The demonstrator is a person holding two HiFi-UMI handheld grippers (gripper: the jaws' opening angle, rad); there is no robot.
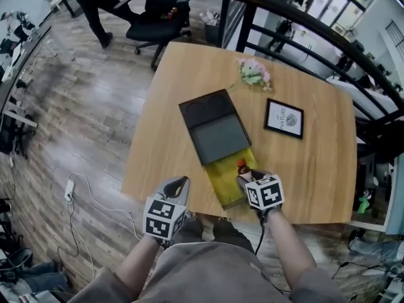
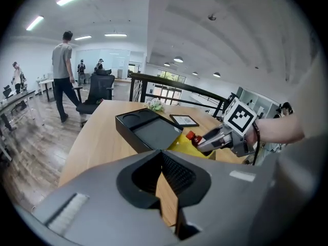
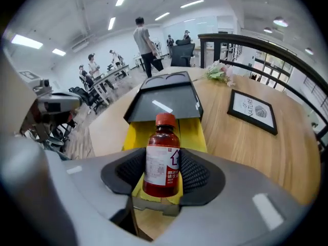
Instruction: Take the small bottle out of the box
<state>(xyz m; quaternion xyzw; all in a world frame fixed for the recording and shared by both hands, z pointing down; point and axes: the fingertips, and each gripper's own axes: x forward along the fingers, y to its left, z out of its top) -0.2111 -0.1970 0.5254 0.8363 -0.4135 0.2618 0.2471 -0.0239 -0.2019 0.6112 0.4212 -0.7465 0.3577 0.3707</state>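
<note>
- Holding the bottle (image 3: pixel 162 152) upright over the near end of the box (image 3: pixel 192 132), the right gripper (image 3: pixel 163 181) has wide jaws pressing its sides.
- A loose grip may let the bottle slip back.
- The left gripper (image 2: pixel 163 160) is closed and empty.

In the head view the right gripper (image 1: pixel 249 178) covers all of the small bottle (image 1: pixel 242 165) but its red cap (and the near end of the yellow box (image 1: pixel 227 169)). The label (image 3: pixel 161 164) print is too small to read. The upper edge cuts off a person (image 1: pixel 95 2).
</note>
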